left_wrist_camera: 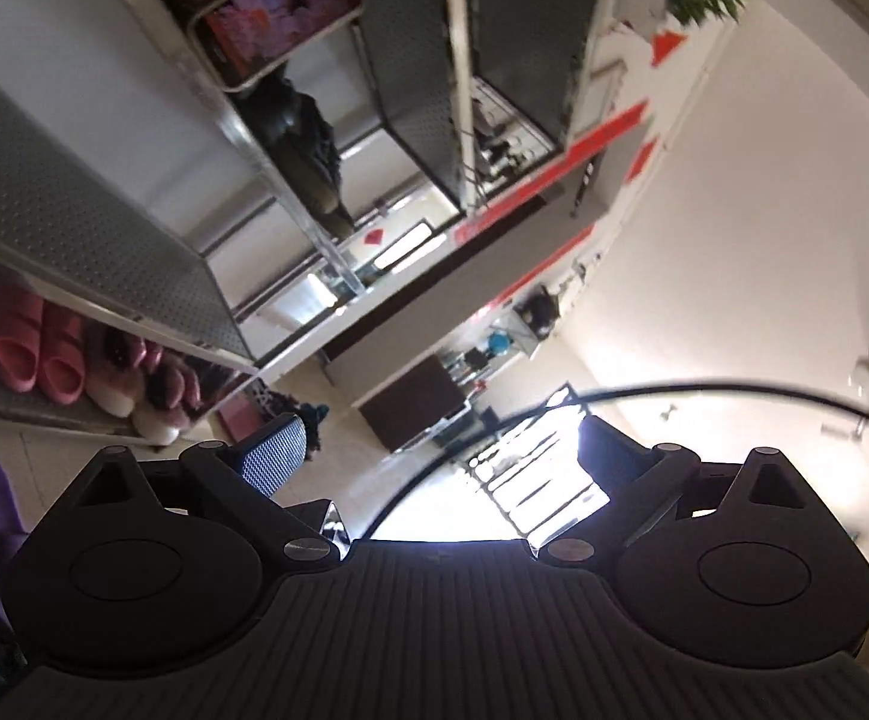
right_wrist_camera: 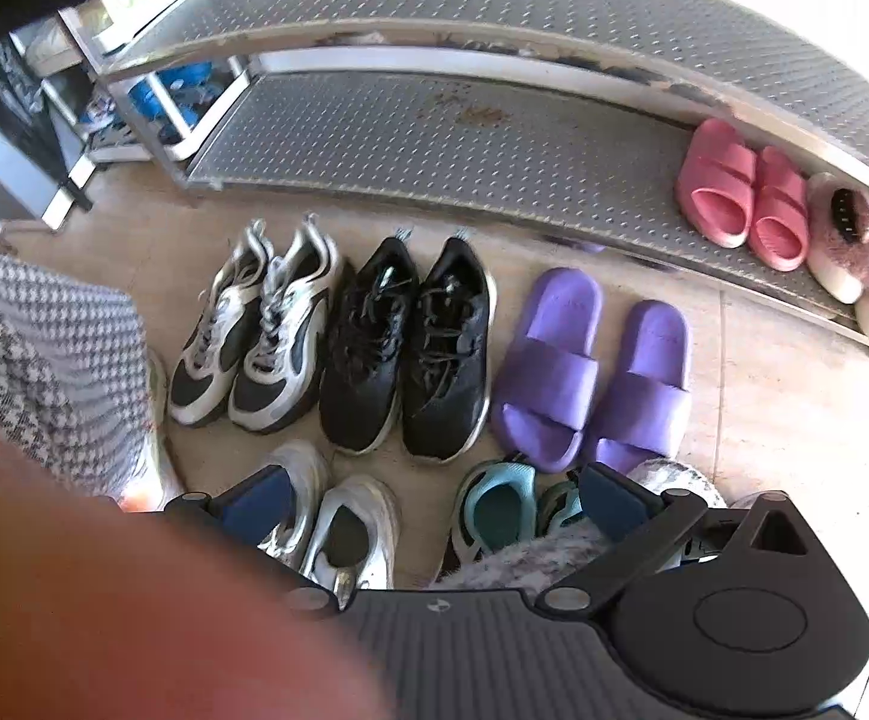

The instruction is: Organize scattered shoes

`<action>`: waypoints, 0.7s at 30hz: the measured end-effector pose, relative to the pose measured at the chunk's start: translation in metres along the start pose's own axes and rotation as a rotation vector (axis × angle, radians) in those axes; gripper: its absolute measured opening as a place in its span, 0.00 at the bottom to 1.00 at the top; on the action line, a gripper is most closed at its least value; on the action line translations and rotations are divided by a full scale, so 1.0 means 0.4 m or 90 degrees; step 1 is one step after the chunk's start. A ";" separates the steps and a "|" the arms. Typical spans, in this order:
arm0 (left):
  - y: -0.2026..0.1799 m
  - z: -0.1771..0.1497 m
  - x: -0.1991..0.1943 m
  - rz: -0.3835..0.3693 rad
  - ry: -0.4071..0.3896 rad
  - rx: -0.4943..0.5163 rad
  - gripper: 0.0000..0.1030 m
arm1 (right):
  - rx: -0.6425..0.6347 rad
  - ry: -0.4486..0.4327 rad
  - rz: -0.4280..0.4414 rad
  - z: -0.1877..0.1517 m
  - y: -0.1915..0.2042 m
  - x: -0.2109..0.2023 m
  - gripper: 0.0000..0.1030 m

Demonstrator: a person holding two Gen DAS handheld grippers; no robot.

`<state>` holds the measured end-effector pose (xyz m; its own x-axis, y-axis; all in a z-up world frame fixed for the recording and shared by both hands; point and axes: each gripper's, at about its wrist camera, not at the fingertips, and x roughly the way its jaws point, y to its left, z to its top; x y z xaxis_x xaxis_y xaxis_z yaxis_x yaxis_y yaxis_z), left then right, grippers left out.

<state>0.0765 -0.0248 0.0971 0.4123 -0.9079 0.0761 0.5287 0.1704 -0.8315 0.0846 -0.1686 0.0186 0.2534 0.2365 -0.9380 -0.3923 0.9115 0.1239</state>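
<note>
Two claws up, both spread wide, both gripping nothing. Right gripper (right_wrist_camera: 434,501) hanging over tiled floor (right_wrist_camera: 782,372), looking down on rows of shoes. Straight ahead of its fingers: black sneakers (right_wrist_camera: 404,348) side by side, toes toward the claw. Ahead and left: silver-and-black sneakers (right_wrist_camera: 254,324), touching as a pair. Ahead and right: purple slides (right_wrist_camera: 596,372). Right between the fingers, closest in: white sneakers (right_wrist_camera: 338,522) by the left finger, teal clogs (right_wrist_camera: 500,510) by the right one, something grey and fluffy just below. Further ahead, metal shoe rack (right_wrist_camera: 434,144), lower shelf carrying pink slides (right_wrist_camera: 740,198) and pink fuzzy slippers (right_wrist_camera: 854,258) at its far right end. Blurred hand (right_wrist_camera: 134,588) and houndstooth sleeve (right_wrist_camera: 32,348) crowding the left. Left gripper (left_wrist_camera: 434,462) tipped upward at the room and a bright window, rack and pink slides off to its left.
</note>
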 end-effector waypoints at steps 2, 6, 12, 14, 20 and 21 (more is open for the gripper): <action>0.019 0.020 -0.025 0.012 -0.023 -0.014 0.96 | -0.001 0.011 0.030 0.006 -0.001 0.007 1.00; 0.016 0.022 -0.048 0.024 -0.024 -0.010 0.97 | 0.007 0.005 0.023 0.010 -0.006 0.015 1.00; -0.085 0.018 -0.064 0.079 0.052 0.142 0.98 | 0.014 -0.002 0.029 0.007 -0.007 0.013 1.00; -0.133 0.014 -0.068 0.096 0.118 0.219 0.99 | 0.031 -0.013 0.044 0.004 -0.021 0.003 1.00; -0.192 -0.034 -0.109 0.148 0.202 0.293 0.99 | 0.046 -0.031 0.054 -0.005 -0.037 -0.014 1.00; -0.197 -0.044 -0.119 0.158 0.204 0.294 0.99 | 0.049 -0.033 0.056 -0.006 -0.039 -0.014 1.00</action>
<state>0.0021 -0.0016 0.1495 0.3590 -0.8775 -0.3181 0.7414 0.4751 -0.4739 0.0872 -0.1848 0.0213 0.2664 0.3318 -0.9050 -0.3469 0.9090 0.2312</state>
